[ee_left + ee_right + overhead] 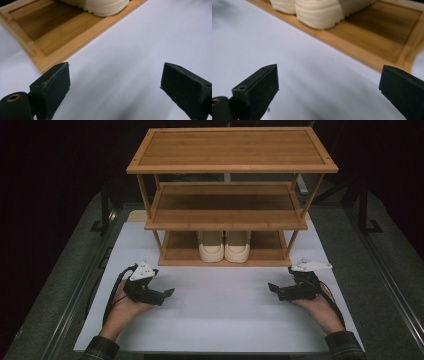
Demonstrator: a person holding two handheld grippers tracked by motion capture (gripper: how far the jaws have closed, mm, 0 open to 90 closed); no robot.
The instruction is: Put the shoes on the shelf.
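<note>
- Shoes (pixel 224 246) sit side by side on the rack's (pixel 232 165) bottom shelf, at its front edge.
- Bare white mat (pixel 220 315) lies between the grippers.
- Left gripper (pixel 169 293) and right gripper (pixel 272 287): jaws wide apart, empty.

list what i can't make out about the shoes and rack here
- Shoes: high view, the middle shelf covers their backs.
- Shoes: both gripper views, the top edge cuts them off.
- Rack's rear legs: high view, lost behind the shelves and the dark background.
</note>
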